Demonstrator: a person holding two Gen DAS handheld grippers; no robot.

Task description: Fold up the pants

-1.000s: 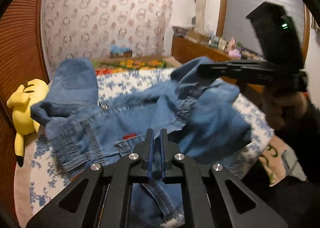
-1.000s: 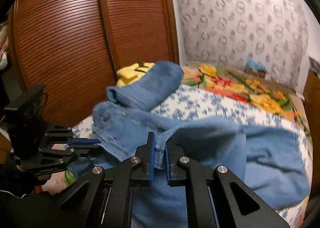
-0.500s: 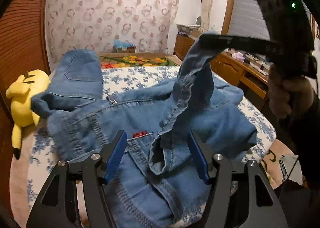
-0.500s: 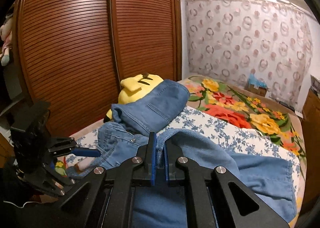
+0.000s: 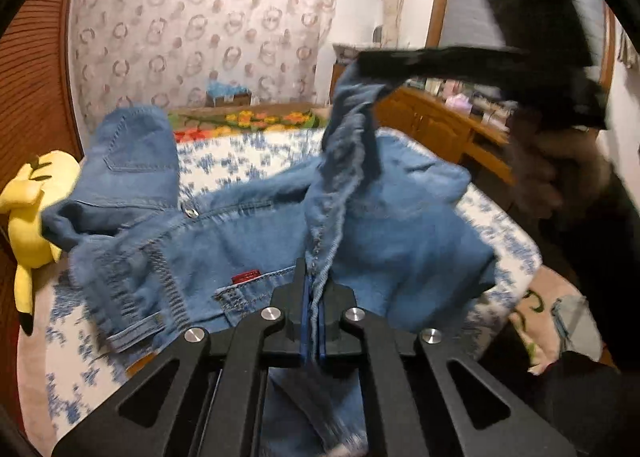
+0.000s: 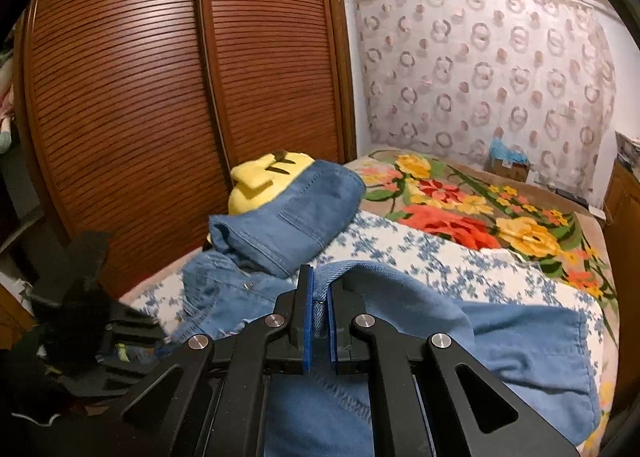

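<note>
1. Wardrobe (image 6: 160,97): brown, with slatted sliding doors, running down the side of the bed and filling most of the right wrist view.
2. Bed (image 5: 248,161): white sheet with small blue flowers at the near end, and a floral blanket (image 6: 480,217) in red, yellow and green past it. A ring-patterned curtain (image 5: 200,37) hangs on the far wall.
3. Jeans (image 5: 248,241): blue denim, crumpled across the near end of the bed. One part with a back pocket is draped over the yellow plush toy (image 5: 32,209) by the wardrobe. The waist button shows near the middle of the heap.
4. Red label (image 5: 245,277): small tab stitched by a pocket seam on the jeans. Whatever is printed on it is too blurry to read, so no brand from me.
5. Left hand-held gripper (image 5: 316,309): it has just snapped closed after opening briefly, and its blue pads now pinch a seamed edge of the jeans low down near the bed.
6. Right hand-held gripper (image 6: 318,317): jaws narrow and clamped on a fold of the denim. In the left wrist view it sits higher, with a strip of the jeans hanging down from its tips, and a hand (image 5: 552,161) wrapped around its handle, blurry.
7. Green indicator light on the top of the right hand-held gripper's body in the left wrist view.
</note>
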